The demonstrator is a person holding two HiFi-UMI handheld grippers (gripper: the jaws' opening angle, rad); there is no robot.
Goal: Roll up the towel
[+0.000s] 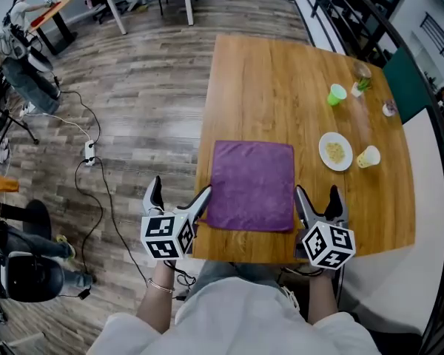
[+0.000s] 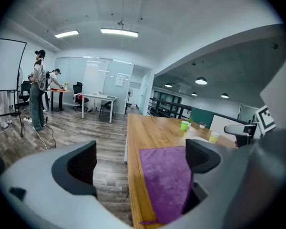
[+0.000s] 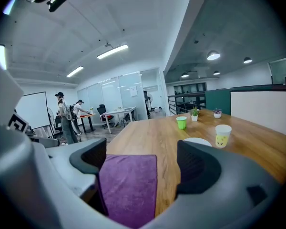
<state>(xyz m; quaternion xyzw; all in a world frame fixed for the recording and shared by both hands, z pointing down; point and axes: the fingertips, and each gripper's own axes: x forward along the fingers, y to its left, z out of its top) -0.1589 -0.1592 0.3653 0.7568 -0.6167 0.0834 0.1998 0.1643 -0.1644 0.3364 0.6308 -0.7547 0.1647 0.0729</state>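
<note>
Towel (image 1: 251, 186) flat, 0 turns rolled. My left gripper (image 1: 180, 191) and right gripper (image 1: 318, 197) gape wide, unloaded, at near corners; whole roll left.

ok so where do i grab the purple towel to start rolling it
The near edge, at its two corners, from the person's side. The towel lies flat with that edge near the table rim, and the open left gripper and right gripper sit at those corners.

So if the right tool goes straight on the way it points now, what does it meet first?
Probably the near right corner of the purple towel, flat on the wooden table; that edge shows between its open jaws. Depth is unclear.
</note>
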